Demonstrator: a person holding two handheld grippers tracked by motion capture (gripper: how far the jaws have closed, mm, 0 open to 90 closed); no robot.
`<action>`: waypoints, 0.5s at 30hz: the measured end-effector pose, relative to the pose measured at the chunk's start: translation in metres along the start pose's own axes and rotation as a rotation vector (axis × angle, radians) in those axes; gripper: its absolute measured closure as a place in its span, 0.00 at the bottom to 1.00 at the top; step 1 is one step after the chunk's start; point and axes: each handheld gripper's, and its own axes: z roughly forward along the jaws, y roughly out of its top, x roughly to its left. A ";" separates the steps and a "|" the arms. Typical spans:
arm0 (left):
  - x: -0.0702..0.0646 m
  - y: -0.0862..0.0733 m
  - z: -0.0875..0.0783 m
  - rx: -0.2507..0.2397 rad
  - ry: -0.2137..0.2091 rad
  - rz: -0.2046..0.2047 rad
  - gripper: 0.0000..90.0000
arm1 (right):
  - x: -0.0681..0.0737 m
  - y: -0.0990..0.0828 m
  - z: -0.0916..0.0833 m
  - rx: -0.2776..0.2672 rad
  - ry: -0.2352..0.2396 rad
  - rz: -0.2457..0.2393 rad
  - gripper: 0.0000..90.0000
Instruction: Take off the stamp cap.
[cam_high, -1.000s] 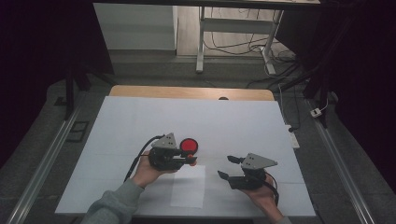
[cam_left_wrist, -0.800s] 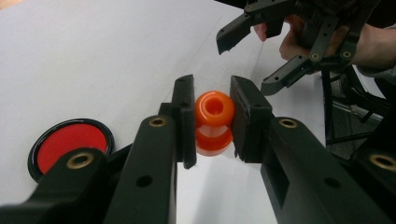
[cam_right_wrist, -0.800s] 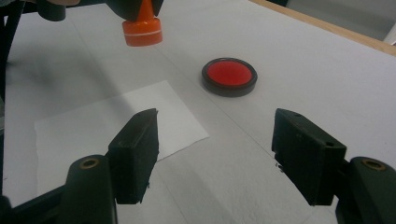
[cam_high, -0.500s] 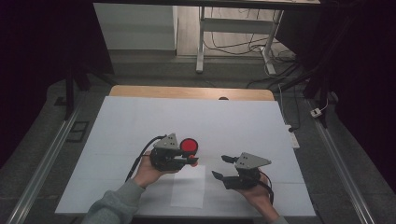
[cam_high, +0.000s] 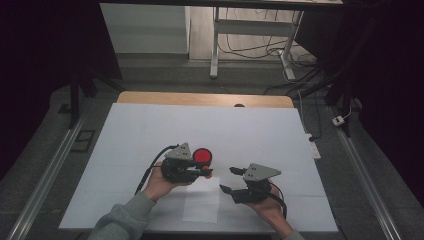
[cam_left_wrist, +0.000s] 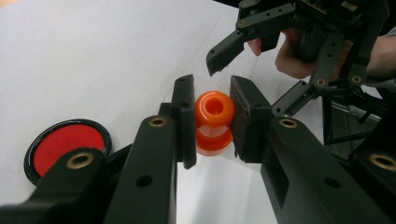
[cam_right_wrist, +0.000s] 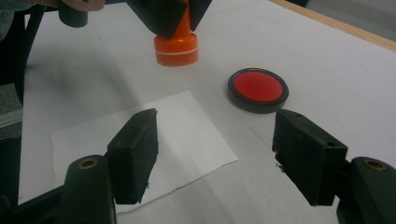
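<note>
Orange stamp (cam_left_wrist: 214, 122) sits clamped in our left gripper (cam_left_wrist: 212, 116); our right gripper (cam_right_wrist: 215, 158), jaws wide and empty, could nudge the paper sheet (cam_right_wrist: 140, 140) askew, we judge.

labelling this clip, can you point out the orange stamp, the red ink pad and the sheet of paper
orange stamp (cam_left_wrist: 214, 107), left gripper view, its rounded knob top
red ink pad (cam_right_wrist: 258, 87), right gripper view, its red face
sheet of paper (cam_right_wrist: 187, 135), right gripper view, bare middle

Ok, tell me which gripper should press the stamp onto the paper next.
Left. The left gripper already clamps the orange stamp, held just beyond the paper. The right gripper is open and holds nothing.
</note>
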 end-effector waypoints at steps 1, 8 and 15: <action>0.000 0.000 0.000 0.001 -0.001 0.001 0.80 | 0.000 0.001 0.001 0.002 0.003 -0.003 0.34; 0.000 0.000 0.001 0.004 -0.005 0.001 0.80 | 0.003 0.003 0.009 0.005 0.016 -0.003 0.35; 0.000 -0.001 0.003 0.010 -0.006 0.001 0.80 | 0.006 0.007 0.018 0.011 0.034 -0.009 0.35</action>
